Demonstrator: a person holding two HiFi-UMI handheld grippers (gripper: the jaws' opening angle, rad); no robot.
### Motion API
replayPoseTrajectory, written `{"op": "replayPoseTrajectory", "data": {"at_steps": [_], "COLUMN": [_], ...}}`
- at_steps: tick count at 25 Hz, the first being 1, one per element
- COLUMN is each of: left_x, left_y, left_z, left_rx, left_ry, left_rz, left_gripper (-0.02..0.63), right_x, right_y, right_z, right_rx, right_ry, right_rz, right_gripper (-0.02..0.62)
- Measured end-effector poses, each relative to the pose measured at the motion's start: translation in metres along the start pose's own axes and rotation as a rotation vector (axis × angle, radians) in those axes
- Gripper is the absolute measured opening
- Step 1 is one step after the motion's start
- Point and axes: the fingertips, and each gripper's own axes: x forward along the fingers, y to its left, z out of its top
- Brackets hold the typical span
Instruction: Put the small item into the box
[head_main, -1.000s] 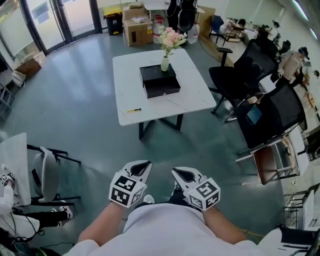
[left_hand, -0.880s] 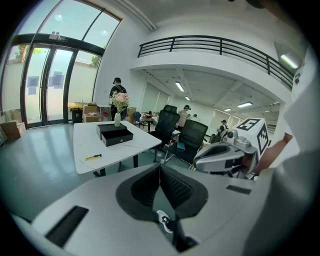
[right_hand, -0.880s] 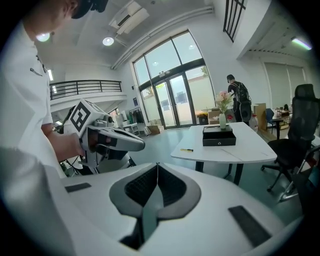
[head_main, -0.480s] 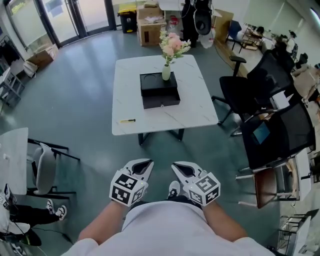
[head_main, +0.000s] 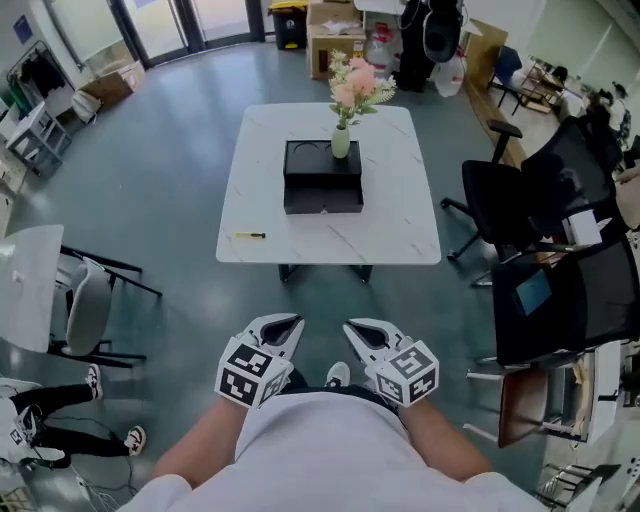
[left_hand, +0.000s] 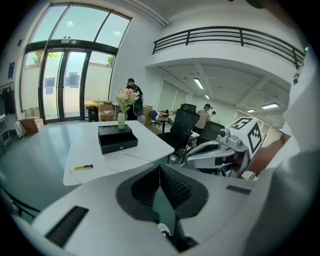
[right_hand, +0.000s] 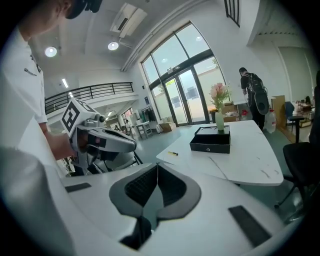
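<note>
The white table (head_main: 400, 220) carries a black box (head_main: 323, 178) and a small yellow item (head_main: 250, 235).

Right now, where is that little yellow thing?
In the head view, the little yellow thing lies near the white table's front left corner, apart from the black box, on its left.

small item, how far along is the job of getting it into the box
Nothing looks done: the yellow item lies near the table's left edge, apart from the box. Nothing is in hand: left tongs and right tongs are shut and empty, held close to the body, short of the table. Left: reach the table, grasp the item, put it in the box.
</note>
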Motion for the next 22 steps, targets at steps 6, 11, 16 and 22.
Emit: {"op": "replayPoseTrajectory", "data": {"at_steps": [6, 11, 16, 22], "left_x": [0.003, 0.018, 0.041, 0.059], "left_y": [0.017, 0.056, 0.103, 0.194], "left_z": [-0.003, 0.006, 0.035, 0.038], "left_rx": [-0.036, -0.064, -0.038, -0.007], "left_ry": [0.023, 0.025, 0.017, 0.07], "left_rz": [0.039, 0.053, 0.01, 0.03], "left_gripper": [0.017, 0.017, 0.017, 0.017], "right_x": [0.024, 0.053, 0.097, 0.178], "right_y": [-0.004, -0.018, -0.045, -0.06], "right_z": [0.007, 0.027, 0.048, 0.055], "right_rx": [-0.007, -0.028, -0.071, -0.264], "right_ry": [0.028, 0.04, 0.089, 0.221], "right_rz": [0.062, 0.067, 0.024, -0.005], "right_gripper": [0.017, 0.017, 0.017, 0.017]}}
